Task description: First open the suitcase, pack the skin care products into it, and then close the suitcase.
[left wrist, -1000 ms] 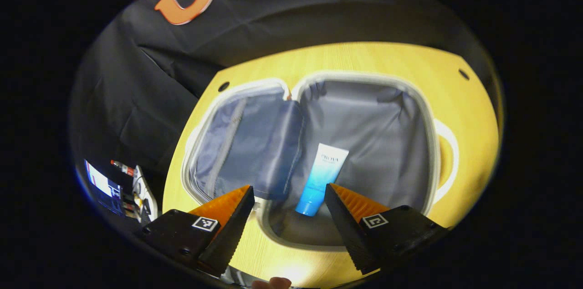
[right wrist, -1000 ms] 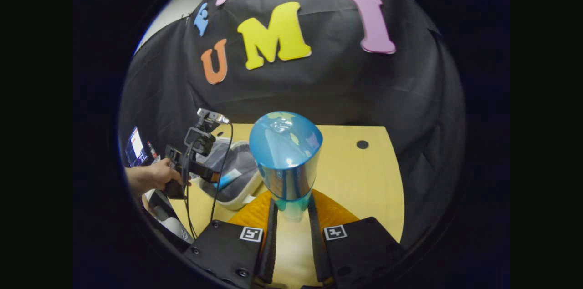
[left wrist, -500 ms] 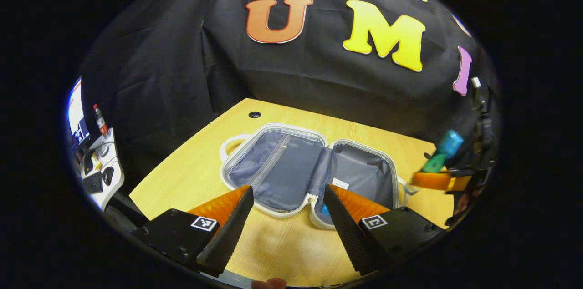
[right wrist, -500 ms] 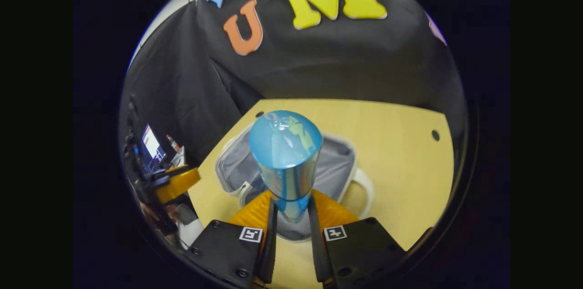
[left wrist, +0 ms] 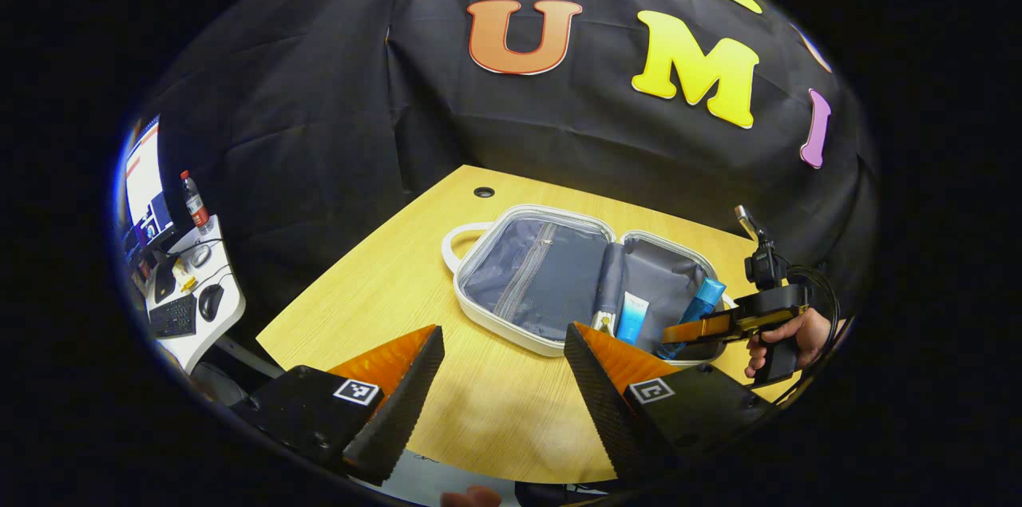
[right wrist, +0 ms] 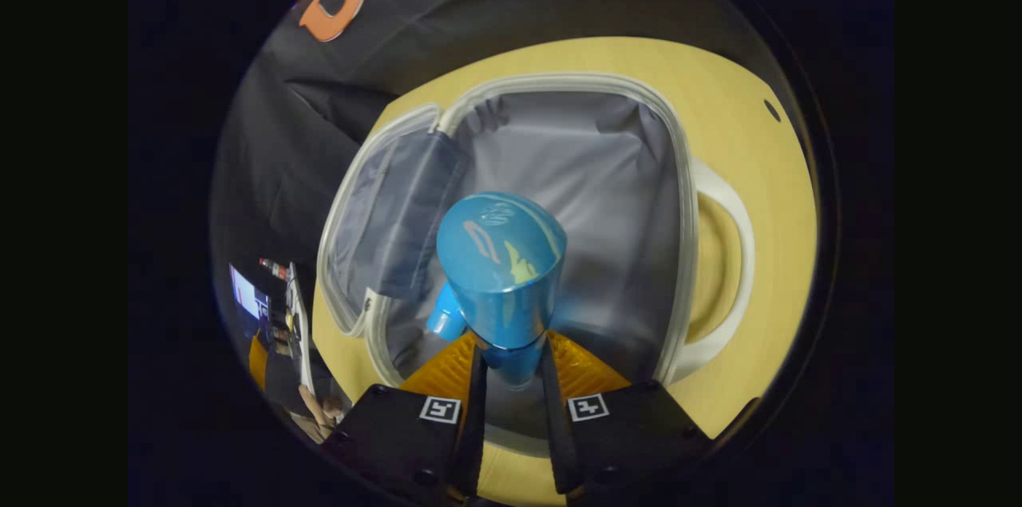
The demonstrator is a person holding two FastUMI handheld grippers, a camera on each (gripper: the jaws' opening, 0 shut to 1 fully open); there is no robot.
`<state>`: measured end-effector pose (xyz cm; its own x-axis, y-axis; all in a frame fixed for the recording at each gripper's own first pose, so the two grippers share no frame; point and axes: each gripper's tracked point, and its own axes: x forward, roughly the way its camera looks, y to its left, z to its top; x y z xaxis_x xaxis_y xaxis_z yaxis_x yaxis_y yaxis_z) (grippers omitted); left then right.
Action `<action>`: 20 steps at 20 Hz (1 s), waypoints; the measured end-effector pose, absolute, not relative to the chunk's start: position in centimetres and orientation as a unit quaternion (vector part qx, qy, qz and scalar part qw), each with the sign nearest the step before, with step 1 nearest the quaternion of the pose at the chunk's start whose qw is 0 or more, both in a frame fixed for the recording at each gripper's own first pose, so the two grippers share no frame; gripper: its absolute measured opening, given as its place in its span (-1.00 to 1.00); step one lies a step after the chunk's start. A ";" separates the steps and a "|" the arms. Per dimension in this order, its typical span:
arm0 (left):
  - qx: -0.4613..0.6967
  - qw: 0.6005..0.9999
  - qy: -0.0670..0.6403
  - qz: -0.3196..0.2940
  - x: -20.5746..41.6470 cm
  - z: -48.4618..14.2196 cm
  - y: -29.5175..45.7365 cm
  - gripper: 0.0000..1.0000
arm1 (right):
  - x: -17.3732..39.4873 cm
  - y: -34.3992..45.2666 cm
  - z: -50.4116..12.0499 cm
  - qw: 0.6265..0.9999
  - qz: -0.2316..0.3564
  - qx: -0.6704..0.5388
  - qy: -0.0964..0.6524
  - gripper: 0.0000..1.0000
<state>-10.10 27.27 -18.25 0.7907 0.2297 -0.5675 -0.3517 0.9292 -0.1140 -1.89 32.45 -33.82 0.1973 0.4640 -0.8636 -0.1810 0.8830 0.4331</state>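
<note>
Blue and shiny, the bottle (right wrist: pixel 501 271) sits pinched between the two fingers of your right tool (right wrist: pixel 511 375), right over the open suitcase (right wrist: pixel 679 172). In the left gripper view you see that bottle at 3 o'clock, tipped down into the suitcase's right half. The white and blue tube (left wrist: pixel 632 316) already lies in that half, just beside the bottle, near the fold. Your left tool (left wrist: pixel 503 363) is spread wide, holds nothing, and hangs over the bare wooden tabletop (left wrist: pixel 383 291) at 6 o'clock.

To do this step well, I think you should lower the bottle slowly until it rests on the grey lining. Lay it flat next to the tube, not on top. Then let go gently so it does not roll, and lift straight up.
</note>
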 end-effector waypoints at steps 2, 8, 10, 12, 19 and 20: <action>-0.115 0.938 0.288 0.154 -9.8 -18.6 27.7 0.95 | -1.1 32.8 -34.2 0.768 0.194 0.129 0.596 -0.36; -0.127 0.941 0.284 0.137 -8.9 -18.5 27.2 1.00 | -0.2 32.7 -35.7 0.768 0.155 0.135 0.607 -0.36; -0.126 0.941 0.283 0.134 -8.8 -18.4 27.1 1.00 | -0.2 32.7 -35.8 0.770 0.149 0.127 0.607 -0.36; -0.129 0.942 0.280 0.134 -8.8 -18.3 27.3 0.95 | -0.1 32.6 -35.8 0.771 0.147 0.120 0.608 -0.36; -0.148 0.946 0.262 0.121 -8.4 -17.4 26.8 0.95 | -0.7 32.4 -35.4 0.779 0.147 0.103 0.601 -0.24; -0.147 0.947 0.261 0.120 -8.4 -17.2 26.8 0.95 | -0.8 32.4 -35.1 0.783 0.152 0.099 0.595 -0.22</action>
<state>-8.35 26.79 -17.21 0.8349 0.1512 -0.5292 -0.3044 0.9280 -0.2150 -0.80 32.42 -35.05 0.2446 0.3561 -0.9019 -0.1211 0.9341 0.3359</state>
